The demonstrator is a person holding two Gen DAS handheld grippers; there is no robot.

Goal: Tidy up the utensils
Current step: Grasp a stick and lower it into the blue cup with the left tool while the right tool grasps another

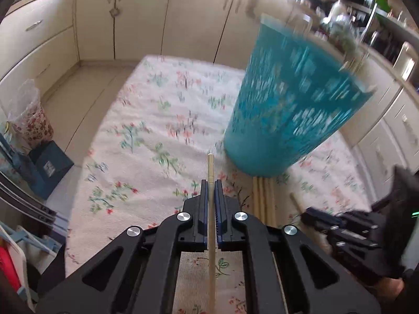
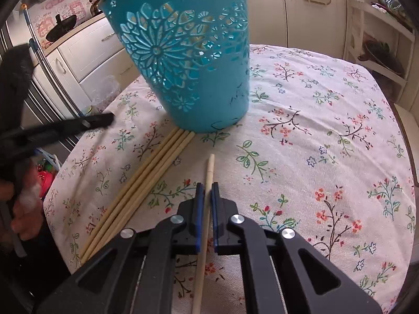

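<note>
While the teal holder (image 2: 188,60) stood at twelve o'clock, the left gripper (image 1: 211,184) clamped one chopstick (image 1: 210,167); the right gripper (image 2: 207,187) pinched another chopstick (image 2: 209,170); four loose chopsticks (image 2: 146,183) lay at ten o'clock.

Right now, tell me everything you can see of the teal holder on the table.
The teal holder is a tapered plastic-looking cup, wider at the rim, its wall pierced with a cut-out flower pattern. It stands upright on the floral tablecloth. Pale sticks show faintly through the holes. Four loose chopsticks lie with their tips at its base. Neither gripper touches it. The left wrist view shows it motion-blurred.

Left claw (image 1: 211,183), right claw (image 2: 207,186): both clamped.
</note>
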